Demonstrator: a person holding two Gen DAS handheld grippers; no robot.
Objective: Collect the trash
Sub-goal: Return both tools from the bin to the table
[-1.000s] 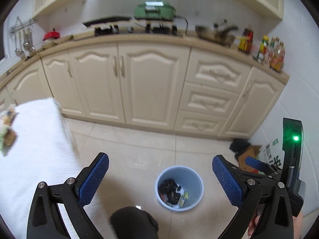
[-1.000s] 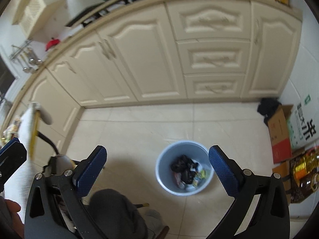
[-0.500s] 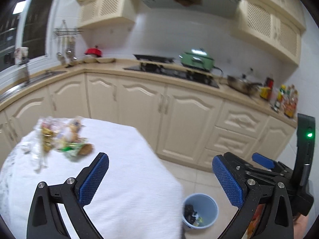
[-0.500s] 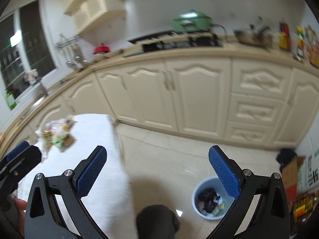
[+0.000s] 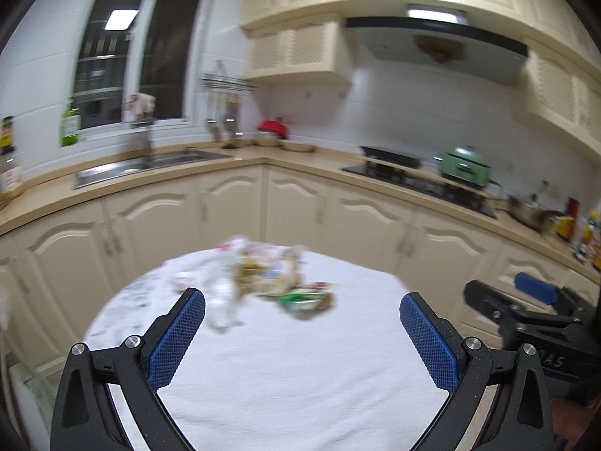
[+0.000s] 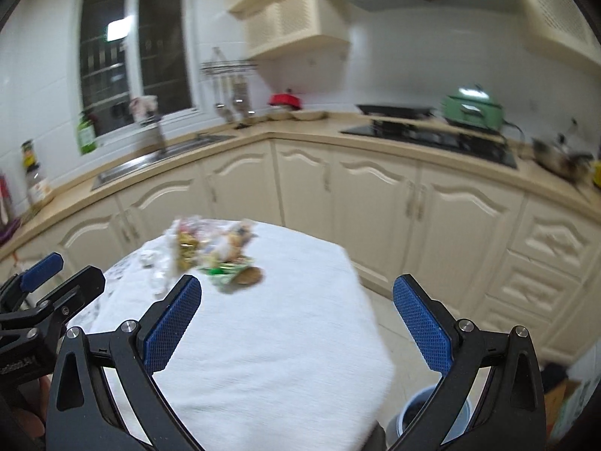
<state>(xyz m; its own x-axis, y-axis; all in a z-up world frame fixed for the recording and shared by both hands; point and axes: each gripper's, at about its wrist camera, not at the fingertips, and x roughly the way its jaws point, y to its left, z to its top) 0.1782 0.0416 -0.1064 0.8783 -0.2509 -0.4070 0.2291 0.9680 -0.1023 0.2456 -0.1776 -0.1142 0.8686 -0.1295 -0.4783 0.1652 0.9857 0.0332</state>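
A blurred pile of trash wrappers (image 5: 263, 282) lies on the far part of a table with a white cloth (image 5: 300, 368); it also shows in the right wrist view (image 6: 214, 259). My left gripper (image 5: 302, 334) is open and empty, above the near part of the table. My right gripper (image 6: 296, 323) is open and empty, over the table's right side. The blue trash bin (image 6: 417, 413) stands on the floor at the lower right, mostly hidden by the right gripper's finger. The right gripper shows in the left wrist view (image 5: 526, 312).
Cream kitchen cabinets (image 5: 300, 210) run behind the table, with a sink (image 5: 142, 165), a stove (image 5: 413, 176) and a green pot (image 5: 465, 165) on the counter. A cardboard box (image 6: 559, 394) sits on the floor at the right.
Both grippers have swung up and left from the blue bin on the floor to the white table. The trash pile has come nearer to the middle of both views. Both stay open.
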